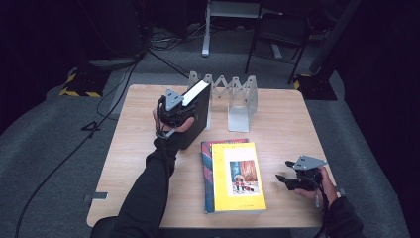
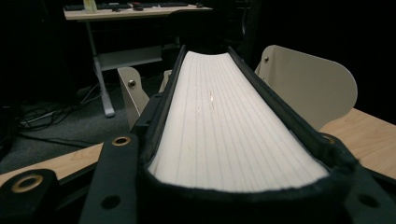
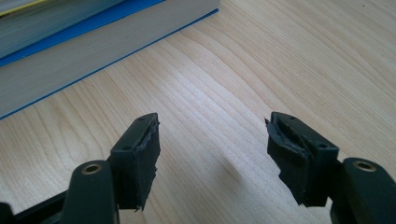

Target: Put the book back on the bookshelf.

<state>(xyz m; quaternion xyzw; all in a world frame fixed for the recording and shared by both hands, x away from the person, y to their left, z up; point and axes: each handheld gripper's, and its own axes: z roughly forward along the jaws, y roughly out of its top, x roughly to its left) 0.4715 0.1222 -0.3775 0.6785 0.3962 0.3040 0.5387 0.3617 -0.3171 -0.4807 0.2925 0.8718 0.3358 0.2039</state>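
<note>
A thick black-covered book (image 1: 195, 116) with white page edges (image 2: 229, 126) stands on end at the back left of the wooden table (image 1: 282, 119). My left gripper (image 1: 178, 111) is shut on it, one jaw on each cover. Just behind it stands a pale folding book rack (image 1: 233, 96) (image 2: 303, 84). A yellow book (image 1: 240, 176) lies flat on top of a blue-edged one (image 1: 207, 168) in the middle front. To the right of that stack my right gripper (image 1: 283, 179) (image 3: 212, 154) hovers low over bare wood, open, with nothing between its jaws; the stack's edge (image 3: 70, 42) lies ahead.
Beyond the table's far edge are a dark chair (image 1: 277, 34) and a white desk leg (image 1: 205, 29). Cables (image 1: 114, 94) trail over the grey carpet at the left, near a yellow-and-black striped block (image 1: 79, 82). Bare tabletop lies at the right and front left.
</note>
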